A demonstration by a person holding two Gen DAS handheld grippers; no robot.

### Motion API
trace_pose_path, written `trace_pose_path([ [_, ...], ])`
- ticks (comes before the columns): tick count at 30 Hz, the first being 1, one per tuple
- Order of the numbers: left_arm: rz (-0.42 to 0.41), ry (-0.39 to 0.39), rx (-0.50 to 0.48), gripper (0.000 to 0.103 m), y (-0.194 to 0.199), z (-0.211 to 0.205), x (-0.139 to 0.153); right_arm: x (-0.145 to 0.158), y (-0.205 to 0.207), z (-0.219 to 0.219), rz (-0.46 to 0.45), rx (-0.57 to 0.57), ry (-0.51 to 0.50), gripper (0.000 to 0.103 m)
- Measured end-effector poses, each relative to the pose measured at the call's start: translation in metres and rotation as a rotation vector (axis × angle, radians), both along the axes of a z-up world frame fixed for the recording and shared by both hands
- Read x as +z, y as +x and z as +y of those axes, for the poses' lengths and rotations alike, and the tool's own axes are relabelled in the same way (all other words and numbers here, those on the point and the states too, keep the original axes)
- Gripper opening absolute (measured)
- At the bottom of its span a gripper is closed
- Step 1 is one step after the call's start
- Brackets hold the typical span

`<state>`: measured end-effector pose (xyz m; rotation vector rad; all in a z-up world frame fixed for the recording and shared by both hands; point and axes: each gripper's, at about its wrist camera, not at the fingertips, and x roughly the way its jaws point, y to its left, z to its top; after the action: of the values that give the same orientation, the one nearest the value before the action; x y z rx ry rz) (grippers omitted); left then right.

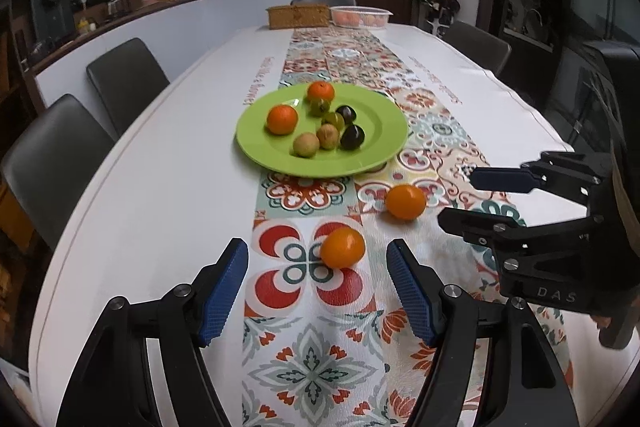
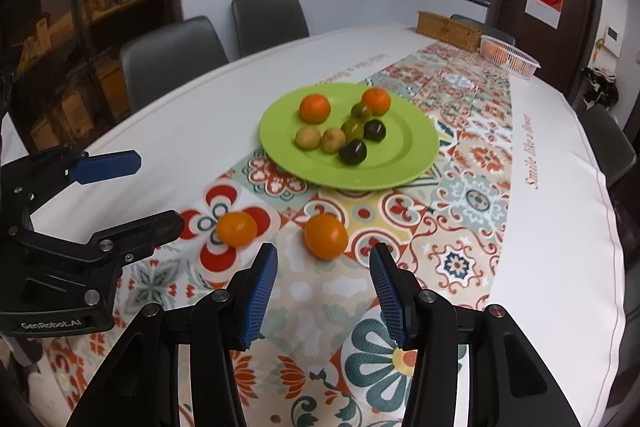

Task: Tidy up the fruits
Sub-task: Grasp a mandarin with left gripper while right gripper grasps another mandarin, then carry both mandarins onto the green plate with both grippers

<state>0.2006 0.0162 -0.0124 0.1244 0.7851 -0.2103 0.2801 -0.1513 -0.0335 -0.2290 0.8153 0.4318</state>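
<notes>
A green plate (image 1: 372,151) (image 2: 404,163) on the patterned runner holds two oranges, two tan fruits, two green fruits and two dark plums. Two loose oranges lie on the runner in front of it. The near-left orange (image 1: 342,247) (image 2: 237,229) sits just ahead of my open, empty left gripper (image 1: 316,291) (image 2: 156,191). The other orange (image 1: 405,201) (image 2: 326,236) sits just ahead of my open, empty right gripper (image 2: 323,301) (image 1: 460,195).
A wicker box (image 1: 298,17) (image 2: 448,29) and a clear basket of fruit (image 1: 361,15) (image 2: 508,57) stand at the table's far end. Grey chairs (image 1: 52,163) line the left side. The white tablecloth (image 1: 160,195) flanks the runner.
</notes>
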Motion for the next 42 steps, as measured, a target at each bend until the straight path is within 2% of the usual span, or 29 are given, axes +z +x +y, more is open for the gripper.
trace_pose_path([
  [15, 0.052, 0.010, -0.115, 0.071, 0.025, -0.003, -0.035, -0.034, 0.030, 0.013, 0.073, 0.047, -0.071, 0.049],
  [27, 0.086, 0.005, -0.150, 0.051, 0.039, -0.011, -0.044, -0.041, 0.043, 0.016, 0.084, 0.050, -0.073, 0.046],
  [32, 0.107, -0.006, -0.155, 0.035, 0.041, -0.014, -0.047, -0.043, 0.046, 0.018, 0.092, 0.054, -0.065, 0.041],
  [36, 0.109, -0.019, -0.144, 0.034, 0.041, -0.013, -0.044, -0.044, 0.048, 0.020, 0.095, 0.053, -0.057, 0.036],
  [42, 0.100, -0.035, -0.119, 0.034, 0.041, -0.010, -0.039, -0.044, 0.048, 0.019, 0.091, 0.044, -0.046, 0.035],
])
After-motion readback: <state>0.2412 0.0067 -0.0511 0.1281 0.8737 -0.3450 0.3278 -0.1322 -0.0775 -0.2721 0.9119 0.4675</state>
